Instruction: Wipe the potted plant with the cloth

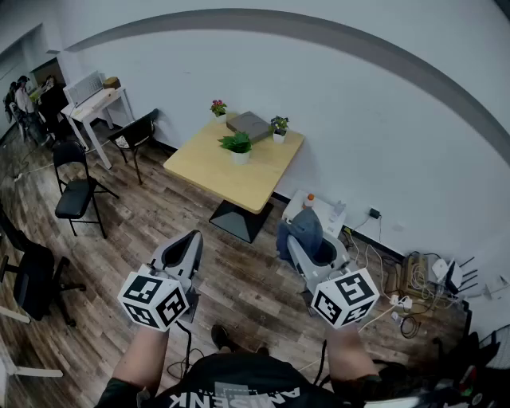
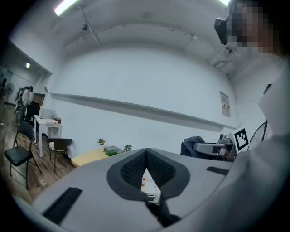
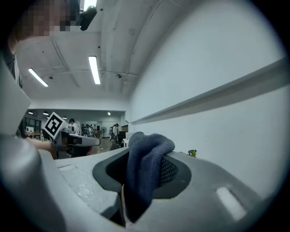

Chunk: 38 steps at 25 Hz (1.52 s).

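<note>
Left hand-held gripper (image 1: 182,253) clenched, nothing between its jaws. Right hand-held gripper (image 1: 311,243) grasps the blue-grey cloth (image 3: 146,165), which is bunched between its jaws. Both are over the wood floor (image 1: 143,239). Leafy potted plant (image 1: 237,146) stands on the yellow bench (image 1: 239,182) by the wall, well apart from both.

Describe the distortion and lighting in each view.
Head view: fisheye bends the wall ledge into an arc. Left gripper view: dark round vignette; left claw looms large. Right gripper view: ceiling strip lights glare; cloth looks fairly sharp.
</note>
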Tool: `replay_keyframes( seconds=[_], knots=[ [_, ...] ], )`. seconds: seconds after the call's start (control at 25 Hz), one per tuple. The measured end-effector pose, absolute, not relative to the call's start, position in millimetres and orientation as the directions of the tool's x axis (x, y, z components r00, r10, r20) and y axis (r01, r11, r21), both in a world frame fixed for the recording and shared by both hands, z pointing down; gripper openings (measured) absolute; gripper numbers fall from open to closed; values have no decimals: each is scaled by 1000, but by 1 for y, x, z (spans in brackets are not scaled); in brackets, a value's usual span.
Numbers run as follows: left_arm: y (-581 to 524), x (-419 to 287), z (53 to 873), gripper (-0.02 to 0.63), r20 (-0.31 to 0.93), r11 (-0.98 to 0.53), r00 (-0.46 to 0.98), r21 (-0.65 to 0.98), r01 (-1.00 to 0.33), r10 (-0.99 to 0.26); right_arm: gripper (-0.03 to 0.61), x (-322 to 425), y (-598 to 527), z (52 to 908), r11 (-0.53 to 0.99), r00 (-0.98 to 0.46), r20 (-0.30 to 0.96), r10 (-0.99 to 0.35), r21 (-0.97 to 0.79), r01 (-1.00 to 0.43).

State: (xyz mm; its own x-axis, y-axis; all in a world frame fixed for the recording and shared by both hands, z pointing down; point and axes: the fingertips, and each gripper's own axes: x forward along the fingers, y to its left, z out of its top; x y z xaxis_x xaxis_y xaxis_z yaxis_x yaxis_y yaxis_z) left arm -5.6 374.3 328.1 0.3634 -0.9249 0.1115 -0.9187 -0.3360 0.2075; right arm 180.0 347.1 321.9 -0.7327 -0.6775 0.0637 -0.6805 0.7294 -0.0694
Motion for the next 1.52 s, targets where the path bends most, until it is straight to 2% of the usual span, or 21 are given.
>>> replay_keyframes(
  seconds=[0.28, 0.64, 1.04, 1.32, 1.52],
  knots=[
    [364, -19, 321, 0, 95, -385, 416, 239, -891, -904, 124, 158, 340, 321, 718, -720, 63, -691, -57, -694],
    [338, -37, 331, 0, 113, -349, 354, 66, -935, -928, 124, 153, 318, 327, 697, -704, 65, -707, -105, -709],
    [296, -76, 339, 0, 157, -357, 353, 0, -934, -922, 124, 119, 276, 331, 675, -684, 64, -726, -122, -728],
    [258, -92, 344, 0, 134, -420, 419, 25, -907, -898, 124, 97, 243, 337, 667, -678, 67, -732, -136, -733],
    [211, -99, 343, 0, 81, -427, 441, 143, -893, -894, 124, 85, 190, 332, 691, -700, 55, -712, -124, -712]
  ],
)
